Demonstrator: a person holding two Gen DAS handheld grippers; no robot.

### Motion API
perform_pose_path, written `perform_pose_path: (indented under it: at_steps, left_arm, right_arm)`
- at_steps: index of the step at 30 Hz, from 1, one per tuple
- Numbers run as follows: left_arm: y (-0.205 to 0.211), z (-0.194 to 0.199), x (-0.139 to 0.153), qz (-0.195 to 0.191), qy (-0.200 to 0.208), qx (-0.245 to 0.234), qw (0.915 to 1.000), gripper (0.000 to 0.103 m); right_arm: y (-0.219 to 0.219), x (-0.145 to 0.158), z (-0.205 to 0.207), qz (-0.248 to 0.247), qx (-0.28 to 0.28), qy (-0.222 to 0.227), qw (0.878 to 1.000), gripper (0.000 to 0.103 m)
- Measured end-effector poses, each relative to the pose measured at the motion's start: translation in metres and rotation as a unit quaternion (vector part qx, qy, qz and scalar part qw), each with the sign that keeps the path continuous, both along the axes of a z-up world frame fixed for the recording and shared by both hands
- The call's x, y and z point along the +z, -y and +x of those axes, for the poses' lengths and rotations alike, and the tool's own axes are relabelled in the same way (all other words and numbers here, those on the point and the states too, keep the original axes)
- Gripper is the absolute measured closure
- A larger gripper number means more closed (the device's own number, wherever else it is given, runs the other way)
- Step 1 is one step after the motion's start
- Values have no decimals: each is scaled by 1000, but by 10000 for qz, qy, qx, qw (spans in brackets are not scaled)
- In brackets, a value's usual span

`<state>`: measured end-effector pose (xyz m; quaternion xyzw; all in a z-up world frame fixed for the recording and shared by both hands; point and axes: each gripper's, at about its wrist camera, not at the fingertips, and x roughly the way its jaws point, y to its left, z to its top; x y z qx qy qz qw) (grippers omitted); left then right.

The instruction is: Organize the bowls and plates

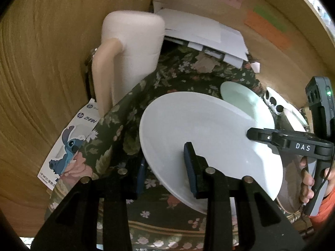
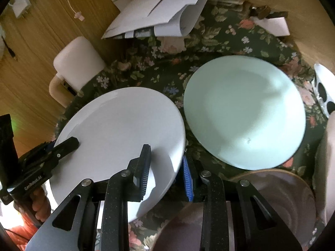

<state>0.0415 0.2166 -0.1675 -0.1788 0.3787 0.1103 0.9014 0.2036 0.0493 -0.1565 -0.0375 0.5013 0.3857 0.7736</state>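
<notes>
A large white plate (image 1: 201, 133) (image 2: 119, 129) is held tilted above the floral tablecloth (image 1: 171, 77). My left gripper (image 1: 165, 165) is shut on its near rim, one finger over the plate and one under. My right gripper (image 2: 165, 167) is shut on the opposite rim and also shows in the left wrist view (image 1: 254, 133). The left gripper shows in the right wrist view (image 2: 71, 142). A pale green plate (image 2: 245, 113) (image 1: 245, 100) lies flat on the cloth just to the right of the white plate.
A brownish plate (image 2: 282, 192) lies at the near right. A white dish with black dots (image 2: 323, 92) is at the far right. A cream device (image 1: 134, 48) stands at the left, papers (image 2: 163, 8) at the back, and a Stitch card (image 1: 69, 146) at the left edge.
</notes>
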Motion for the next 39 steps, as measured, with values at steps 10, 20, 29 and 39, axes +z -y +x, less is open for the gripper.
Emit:
perform_pose_path:
  at_steps: [10,20,29,39]
  left_arm:
    - [24,0,19,162,158,-189,9996,70]
    - [63,4,37,370,321,-606,9970,70]
    - [94,10,44,331,388,-985,9938,70]
    - [126,21,45,273,404,-1339,9898,70]
  right_arm:
    - [34,20,-13,202,-272,193,9992,77]
    - [79,33,-22,370,-643,316,9967,77]
    - [123,37,-26,383,-1011,448,9931,77]
    - [159,39,-33,352,-1303,492,9896,77]
